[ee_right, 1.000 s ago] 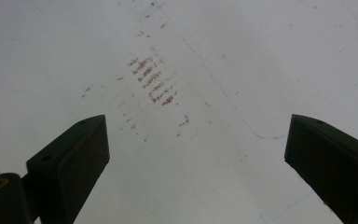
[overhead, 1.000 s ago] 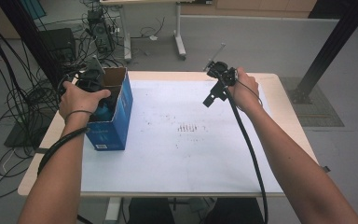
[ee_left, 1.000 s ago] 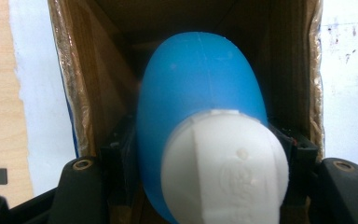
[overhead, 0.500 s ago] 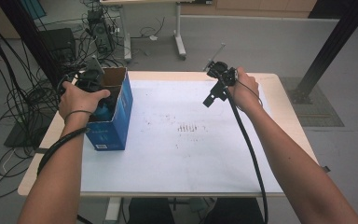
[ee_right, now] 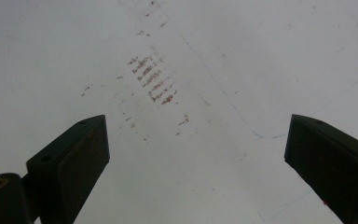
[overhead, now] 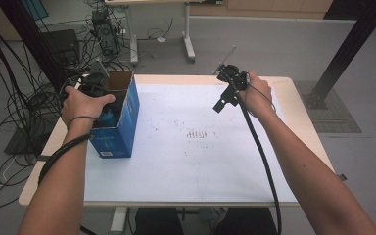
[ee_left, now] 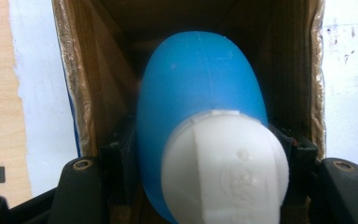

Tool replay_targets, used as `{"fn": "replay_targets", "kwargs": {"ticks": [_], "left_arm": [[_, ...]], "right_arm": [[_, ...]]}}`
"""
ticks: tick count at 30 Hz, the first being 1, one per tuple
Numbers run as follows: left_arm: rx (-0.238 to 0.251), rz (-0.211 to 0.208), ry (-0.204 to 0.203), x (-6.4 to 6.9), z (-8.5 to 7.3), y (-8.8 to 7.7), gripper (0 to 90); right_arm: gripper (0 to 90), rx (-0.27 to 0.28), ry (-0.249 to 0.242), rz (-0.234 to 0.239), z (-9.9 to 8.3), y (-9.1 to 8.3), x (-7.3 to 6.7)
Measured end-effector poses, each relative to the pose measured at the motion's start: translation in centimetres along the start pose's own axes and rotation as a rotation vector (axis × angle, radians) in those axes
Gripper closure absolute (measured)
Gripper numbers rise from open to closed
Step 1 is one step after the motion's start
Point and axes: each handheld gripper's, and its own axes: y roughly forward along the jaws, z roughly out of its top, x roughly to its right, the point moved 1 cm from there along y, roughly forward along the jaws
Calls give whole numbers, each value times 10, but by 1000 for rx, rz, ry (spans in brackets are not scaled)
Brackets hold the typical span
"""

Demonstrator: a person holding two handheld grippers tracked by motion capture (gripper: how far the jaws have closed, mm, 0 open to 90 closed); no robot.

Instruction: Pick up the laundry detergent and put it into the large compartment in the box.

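The left gripper [ee_left: 200, 186] grips a blue bottle [ee_left: 200, 93] with a white cap [ee_left: 226, 168] inside the box [overhead: 127, 122]. The right gripper [ee_right: 196, 158] hangs open, well apart from the box. The round bottle may slip, or catch the box wall and tip the box.

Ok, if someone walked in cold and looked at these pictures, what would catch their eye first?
Probably the blue bottle with its white cap, clamped in the left gripper inside the open blue cardboard box at the table's left edge. Next, the right gripper held open over the white sheet, above a patch of reddish-brown marks.
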Motion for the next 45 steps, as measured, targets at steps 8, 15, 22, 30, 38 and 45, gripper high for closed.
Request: {"fn": "replay_targets", "kwargs": {"ticks": [8, 15, 22, 30, 38, 45], "left_arm": [[5, -1, -11, -1, 0, 0, 377], [6, -3, -16, -1, 0, 1, 377], [8, -4, -18, -1, 0, 1, 377], [7, 0, -16, 0, 1, 1, 377], [5, -1, -17, 0, 0, 1, 377], [7, -3, -23, -1, 0, 1, 378]], "right_arm": [[62, -1, 2, -1, -1, -1, 1], [62, 4, 3, 3, -1, 0, 1], [62, 3, 1, 3, 0, 0, 0], [62, 3, 2, 4, -1, 0, 0], [62, 5, 2, 0, -1, -1, 0], [62, 4, 0, 0, -1, -1, 0]]}}
